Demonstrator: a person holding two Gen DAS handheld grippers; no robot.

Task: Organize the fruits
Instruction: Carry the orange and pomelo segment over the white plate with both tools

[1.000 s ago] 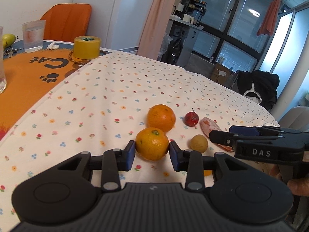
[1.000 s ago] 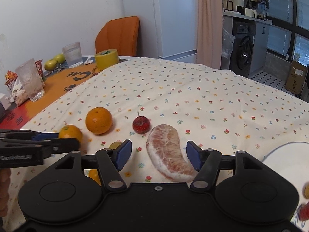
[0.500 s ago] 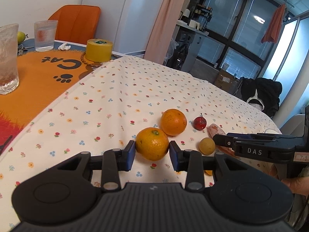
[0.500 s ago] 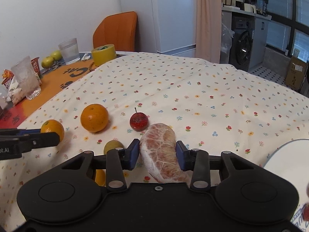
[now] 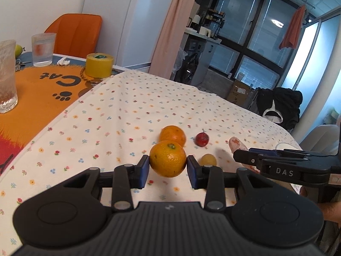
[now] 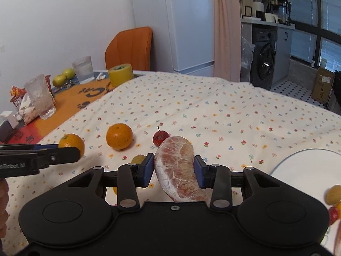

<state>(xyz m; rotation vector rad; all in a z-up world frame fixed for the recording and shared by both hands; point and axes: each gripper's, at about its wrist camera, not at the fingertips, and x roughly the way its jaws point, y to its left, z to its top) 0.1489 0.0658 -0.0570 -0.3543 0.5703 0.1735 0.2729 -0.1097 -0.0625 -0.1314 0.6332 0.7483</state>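
Note:
My left gripper [image 5: 168, 166] is shut on an orange [image 5: 168, 158] and holds it a little above the flowered cloth. A second orange [image 5: 173, 135], a small red fruit [image 5: 202, 139] and a small yellow fruit [image 5: 208, 160] lie on the cloth beyond it. My right gripper [image 6: 173, 168] is shut on a peeled pomelo segment [image 6: 178, 168], lifted off the cloth. A white plate [image 6: 309, 168] at the right edge of the right wrist view holds a yellow fruit [image 6: 333, 194] and a red fruit [image 6: 333, 215]. Each gripper shows from the side in the other view.
An orange cat mat [image 5: 32, 93] lies at the left with two glasses [image 5: 6, 74], a yellow tape roll [image 5: 99, 65] and green apples [image 6: 64, 77]. An orange chair [image 6: 132, 47] stands behind. Snack packets [image 6: 19, 100] sit at the mat's near end.
Both grippers have risen with their loads. The right gripper went from open around the pomelo segment to shut on it and lifted it. The left one raised its orange off the cloth.

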